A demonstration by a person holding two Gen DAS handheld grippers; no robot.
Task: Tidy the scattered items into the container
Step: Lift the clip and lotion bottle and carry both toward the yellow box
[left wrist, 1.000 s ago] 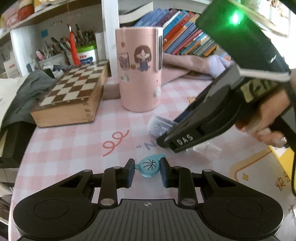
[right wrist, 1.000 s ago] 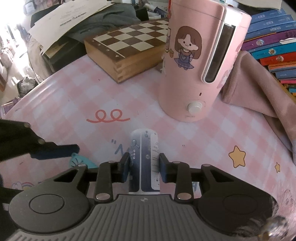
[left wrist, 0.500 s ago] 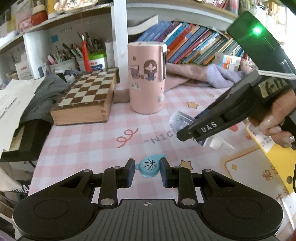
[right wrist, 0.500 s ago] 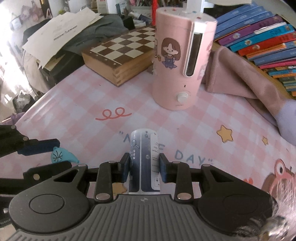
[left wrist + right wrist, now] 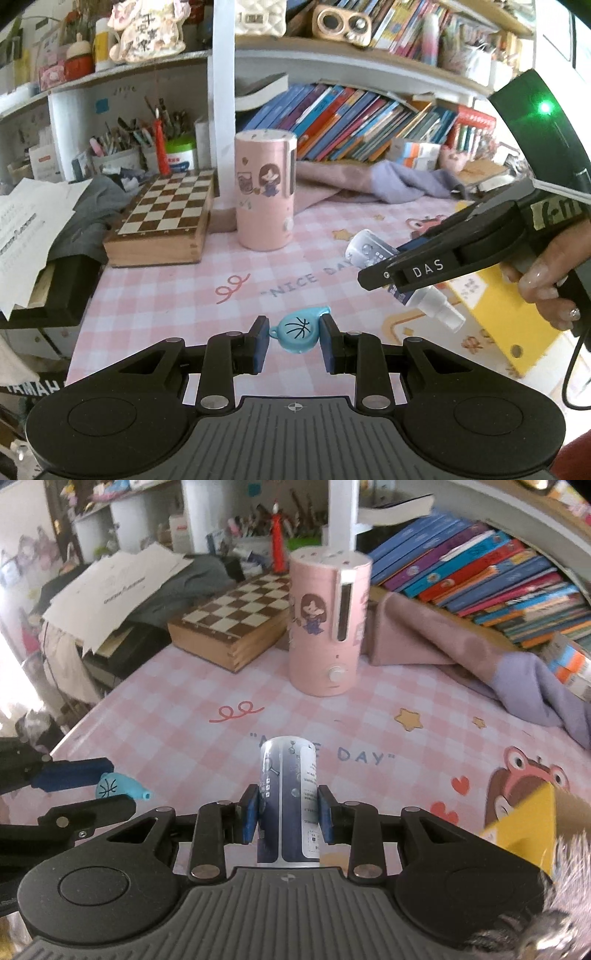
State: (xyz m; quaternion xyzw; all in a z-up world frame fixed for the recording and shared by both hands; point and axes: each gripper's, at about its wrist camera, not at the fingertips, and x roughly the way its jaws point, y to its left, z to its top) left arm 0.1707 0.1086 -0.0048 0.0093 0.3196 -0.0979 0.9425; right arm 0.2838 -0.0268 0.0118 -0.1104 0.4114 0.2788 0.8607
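My left gripper is shut on a small light-blue whistle with a basketball print, held above the pink checked tabletop. My right gripper is shut on a dark-blue and white spray bottle. In the left wrist view that bottle sticks out of the right gripper at the right, its clear cap pointing down. The whistle and the left gripper show at the left edge of the right wrist view. A yellow box lies at the right.
A pink cylindrical humidifier stands mid-table, a wooden chessboard box to its left. A pink and lilac cloth and leaning books fill the back. Papers and dark clothing pile up at the left edge.
Both grippers have risen and pulled back from the humidifier, each keeping its object. More of the table, the shelves and the yellow box has come into view.
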